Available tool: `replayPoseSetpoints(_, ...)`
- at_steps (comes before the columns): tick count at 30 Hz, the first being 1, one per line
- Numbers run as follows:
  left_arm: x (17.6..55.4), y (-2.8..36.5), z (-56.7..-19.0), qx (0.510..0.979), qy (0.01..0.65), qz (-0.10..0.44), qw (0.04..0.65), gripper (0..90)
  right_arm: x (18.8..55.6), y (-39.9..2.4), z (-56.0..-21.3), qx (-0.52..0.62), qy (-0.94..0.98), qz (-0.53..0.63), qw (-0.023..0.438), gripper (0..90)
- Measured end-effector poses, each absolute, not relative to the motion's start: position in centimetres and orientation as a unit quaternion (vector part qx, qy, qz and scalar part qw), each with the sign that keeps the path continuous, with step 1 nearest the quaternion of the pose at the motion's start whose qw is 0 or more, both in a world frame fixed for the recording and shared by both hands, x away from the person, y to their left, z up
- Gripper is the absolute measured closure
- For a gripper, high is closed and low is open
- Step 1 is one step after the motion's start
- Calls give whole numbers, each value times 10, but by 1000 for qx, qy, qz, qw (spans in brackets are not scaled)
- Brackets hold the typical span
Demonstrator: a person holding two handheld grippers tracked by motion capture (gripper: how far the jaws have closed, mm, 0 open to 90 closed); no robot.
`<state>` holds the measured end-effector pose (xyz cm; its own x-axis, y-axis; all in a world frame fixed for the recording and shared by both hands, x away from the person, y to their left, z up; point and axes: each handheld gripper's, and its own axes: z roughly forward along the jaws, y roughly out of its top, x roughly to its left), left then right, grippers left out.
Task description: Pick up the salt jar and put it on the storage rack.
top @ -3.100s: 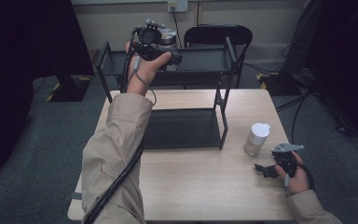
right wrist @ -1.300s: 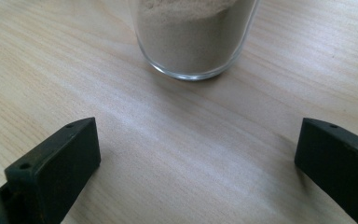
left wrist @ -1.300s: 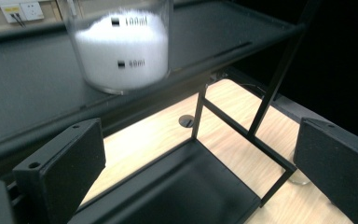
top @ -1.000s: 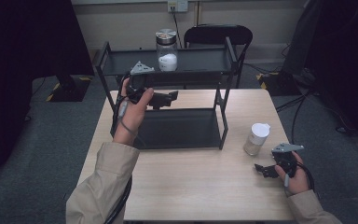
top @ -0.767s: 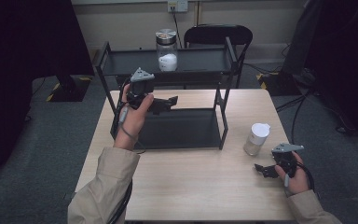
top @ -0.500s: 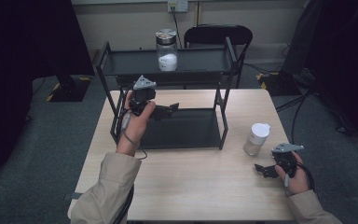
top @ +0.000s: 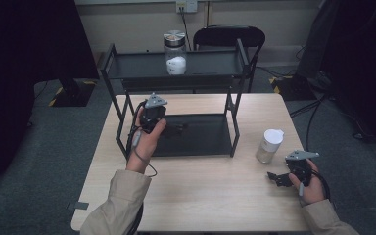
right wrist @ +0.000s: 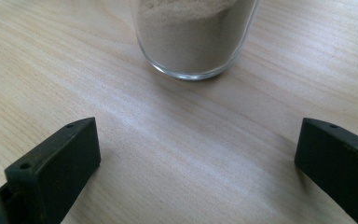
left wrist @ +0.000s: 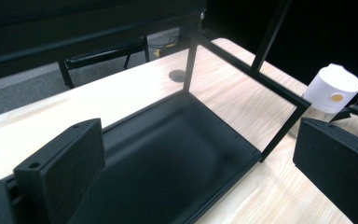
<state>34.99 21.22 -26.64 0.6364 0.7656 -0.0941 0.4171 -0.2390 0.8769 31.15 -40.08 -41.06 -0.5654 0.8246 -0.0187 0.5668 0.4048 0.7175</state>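
- The left gripper [top: 176,129], jaws spread wide and holding nothing, hangs at centre-left of the high view, over the lower tray [top: 196,142] of the black two-tier rack [top: 235,54].
- The right gripper [top: 274,177], also wide and empty, rests on the tabletop [top: 200,196] at lower right, pointed at the white-lidded jar [top: 269,146] just beside it; its own view shows the glass base [right wrist: 193,42], filled with tan powder, straight ahead between the jaws.
- My reading: one jar is shelved and the second awaits pickup. Next, the right gripper needs to ease forward until its jaws flank the glass, then close.
- Count: two grippers, two jars — the metal-lidded one with white contents [top: 175,53] stands on the top shelf at upper centre — one rack, one chair [top: 230,35] behind.
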Motion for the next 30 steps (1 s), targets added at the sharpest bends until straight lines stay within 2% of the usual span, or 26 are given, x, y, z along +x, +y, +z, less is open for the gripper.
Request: replayPoseSetpoints(30,335,210,-334,770,397,166,471,19,311,-401,-411,426,816,341,189,0)
